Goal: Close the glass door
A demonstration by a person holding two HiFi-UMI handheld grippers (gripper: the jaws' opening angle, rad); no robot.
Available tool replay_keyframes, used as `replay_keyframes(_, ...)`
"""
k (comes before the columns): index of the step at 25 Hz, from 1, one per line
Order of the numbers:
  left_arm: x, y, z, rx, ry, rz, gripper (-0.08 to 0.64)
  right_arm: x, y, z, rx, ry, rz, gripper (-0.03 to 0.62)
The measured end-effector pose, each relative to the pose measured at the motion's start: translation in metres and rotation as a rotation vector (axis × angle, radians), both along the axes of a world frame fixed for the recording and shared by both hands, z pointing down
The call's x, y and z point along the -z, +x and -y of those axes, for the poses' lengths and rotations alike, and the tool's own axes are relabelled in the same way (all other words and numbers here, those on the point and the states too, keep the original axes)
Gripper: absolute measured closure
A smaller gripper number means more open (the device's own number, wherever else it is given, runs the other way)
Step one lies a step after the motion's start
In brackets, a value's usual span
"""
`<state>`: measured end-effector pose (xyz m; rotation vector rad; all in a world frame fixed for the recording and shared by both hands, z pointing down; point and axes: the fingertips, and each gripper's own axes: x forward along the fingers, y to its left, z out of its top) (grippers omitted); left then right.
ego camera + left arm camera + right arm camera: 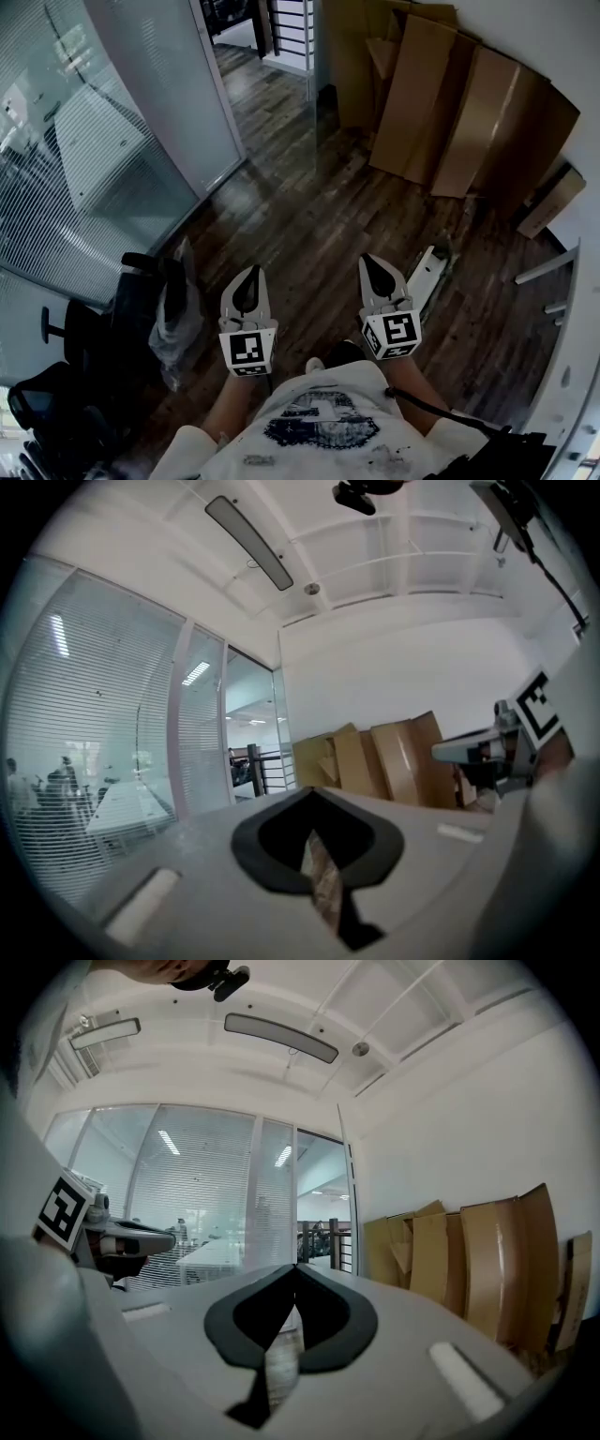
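Observation:
The glass door (pixel 164 89) stands open at the upper left, a frosted panel in a pale frame, with the open doorway (pixel 246 42) beyond it. In the left gripper view the door (pixel 202 728) is ahead on the left, and in the right gripper view the door (pixel 274 1199) is ahead at centre. My left gripper (pixel 248 274) and right gripper (pixel 375 262) are held side by side in front of the person, pointing level toward the doorway and well short of the door. Both are shut with nothing between the tips, the left gripper (pixel 314 791) and the right gripper (pixel 295 1267) alike.
A glass wall with blinds (pixel 56 159) runs along the left. A black office chair (pixel 103 356) with a grey bag stands at the lower left. Cardboard sheets (pixel 450 103) lean on the right wall. A white part (pixel 429 272) lies on the wood floor (pixel 300 206).

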<state>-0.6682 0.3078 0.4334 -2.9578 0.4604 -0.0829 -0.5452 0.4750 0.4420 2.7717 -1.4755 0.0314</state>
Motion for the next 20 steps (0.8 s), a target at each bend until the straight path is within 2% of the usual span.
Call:
replay_keyframes(7,-0.004,0.019,0.002,0.000,0.001,0.001,0.558,-0.006,0.021,-0.005,-0.035,0.006,0.002,0.588)
replay_keyframes(12,-0.008,0.041,0.012,-0.003,0.017,0.016,0.558,-0.012,0.043,0.010,-0.017,0.010,0.010,0.588)
replay_keyframes(20,0.001,0.113,0.029,-0.026,0.028,-0.008,0.560,-0.018,0.112,0.040,0.009,0.012,0.035,0.588)
